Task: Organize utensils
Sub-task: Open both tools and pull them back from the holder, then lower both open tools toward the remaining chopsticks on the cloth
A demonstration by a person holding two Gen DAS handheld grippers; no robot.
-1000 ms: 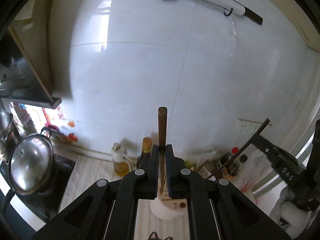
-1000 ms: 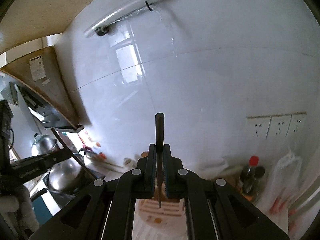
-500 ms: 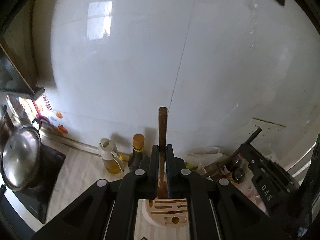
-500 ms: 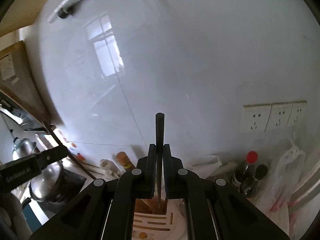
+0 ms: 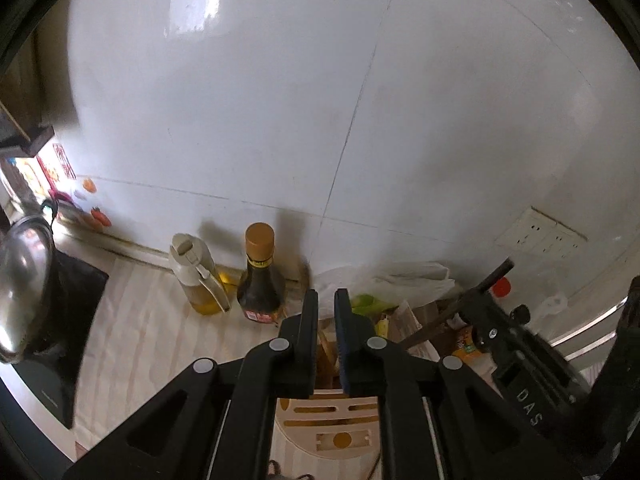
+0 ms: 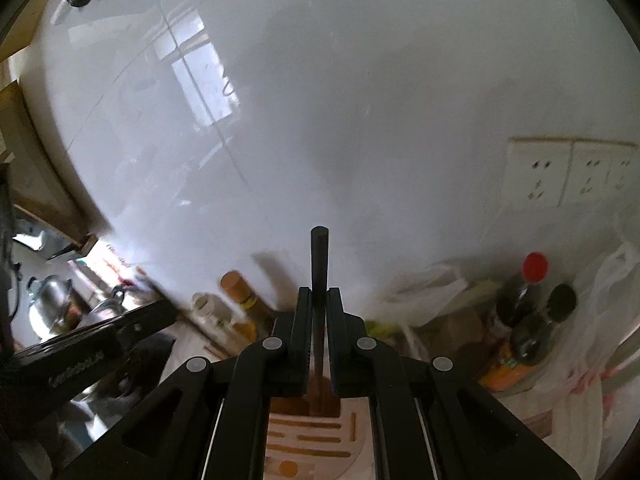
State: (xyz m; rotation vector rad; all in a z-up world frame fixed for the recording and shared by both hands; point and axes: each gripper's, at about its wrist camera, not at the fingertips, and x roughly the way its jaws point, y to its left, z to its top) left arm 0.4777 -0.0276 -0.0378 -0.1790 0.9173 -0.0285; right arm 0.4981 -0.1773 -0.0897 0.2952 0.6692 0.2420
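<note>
Utensil (image 6: 319, 264) upright, pinched in your right gripper (image 6: 319, 322) over slotted block (image 6: 320, 436) | left gripper (image 5: 326, 320) slightly parted, empty above block | stiff, light, slim; grip mid-handle, keep vertical.

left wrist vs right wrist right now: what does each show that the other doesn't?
Left wrist only: left gripper with a narrow gap and nothing between its jaws, plus the black stove under the pot.

Right wrist only: right gripper shut on a dark utensil above the holder, and a black-capped bottle.

Both: slotted holder, oil bottle, brown-capped bottle, red-capped bottle, outlets, steel pot, tiled wall.
</note>
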